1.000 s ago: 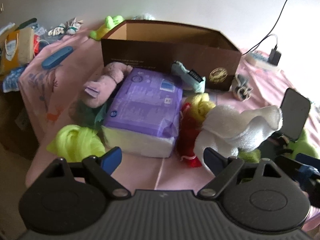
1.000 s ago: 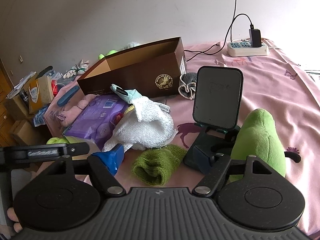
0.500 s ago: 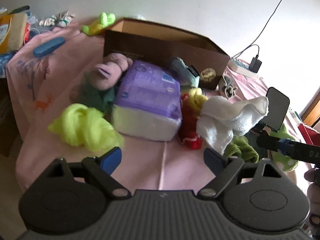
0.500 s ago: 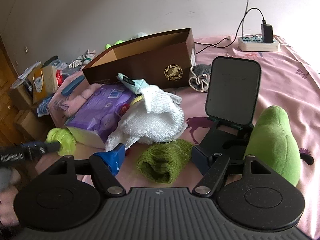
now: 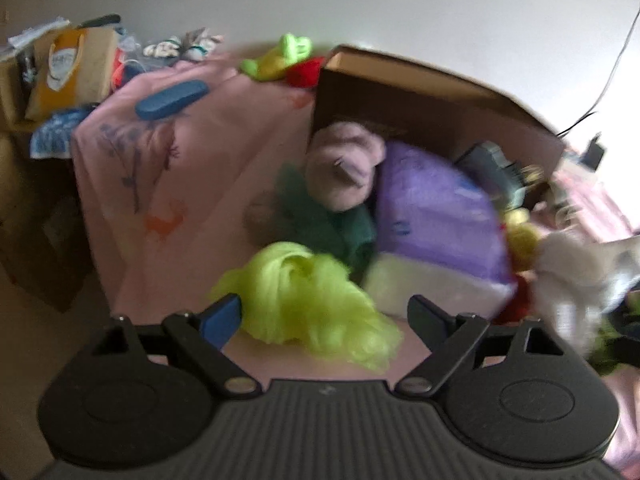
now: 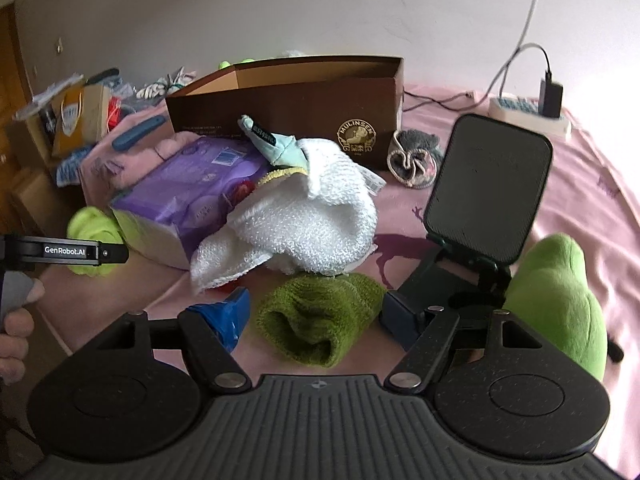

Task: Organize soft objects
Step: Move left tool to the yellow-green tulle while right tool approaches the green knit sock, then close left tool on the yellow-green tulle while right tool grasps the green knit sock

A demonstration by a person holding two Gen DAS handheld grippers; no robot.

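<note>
My left gripper is open, its fingers on either side of a neon yellow-green fluffy cloth on the pink bedspread. Behind it lie a dark green cloth, a pink plush and a purple tissue pack. The open brown box stands further back. My right gripper is open just over an olive green knit piece. Beyond it, a white towel is heaped against the tissue pack, with a mint sock on top. The brown box stands behind.
A black phone stand and a green plush sit at the right. A grey pouch lies by the box, a power strip far right. A blue case, bags and clutter crowd the left edge. A hand holds the left gripper's body.
The left gripper swung left and down until the neon cloth lies between its fingers; its view is motion-blurred. The right gripper moved slightly closer to the olive knit piece. Both stayed open.
</note>
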